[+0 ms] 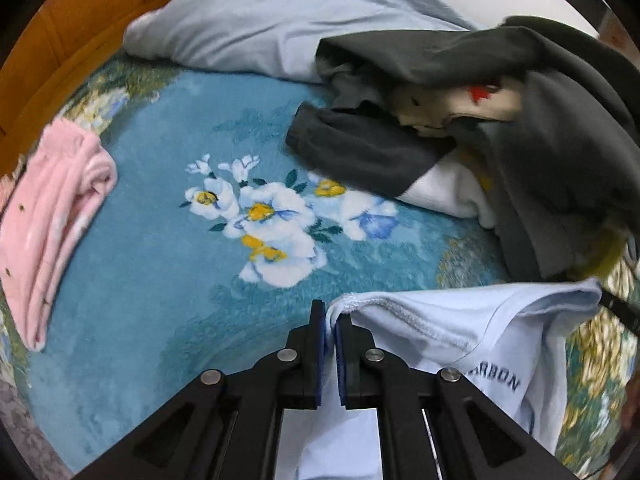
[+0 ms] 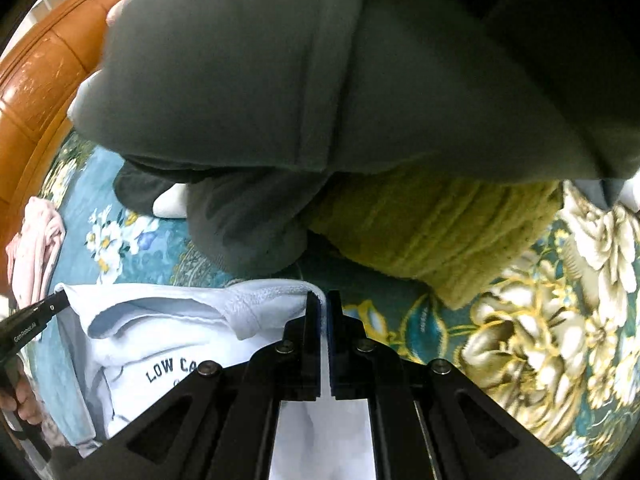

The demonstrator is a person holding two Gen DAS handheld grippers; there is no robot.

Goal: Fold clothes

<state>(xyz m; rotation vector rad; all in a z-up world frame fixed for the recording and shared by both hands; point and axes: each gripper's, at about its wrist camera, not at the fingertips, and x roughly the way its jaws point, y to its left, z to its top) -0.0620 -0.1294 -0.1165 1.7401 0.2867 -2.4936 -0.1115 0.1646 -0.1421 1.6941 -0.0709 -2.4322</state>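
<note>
Both grippers, left point(image 1: 331, 316) and right point(image 2: 322, 304), are clamped on my pale blue shirt point(image 1: 480, 332), holding its edge above the near floral blanket point(image 1: 160, 280); dark grey clothes point(image 1: 520, 120) heaped far right.

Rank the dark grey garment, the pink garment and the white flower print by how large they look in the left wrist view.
1. Dark grey garment, the largest, though partly cut off at the frame edge.
2. Pink garment and white flower print look alike in area; fisheye stretching near the edge makes ranking them unsure.
</note>
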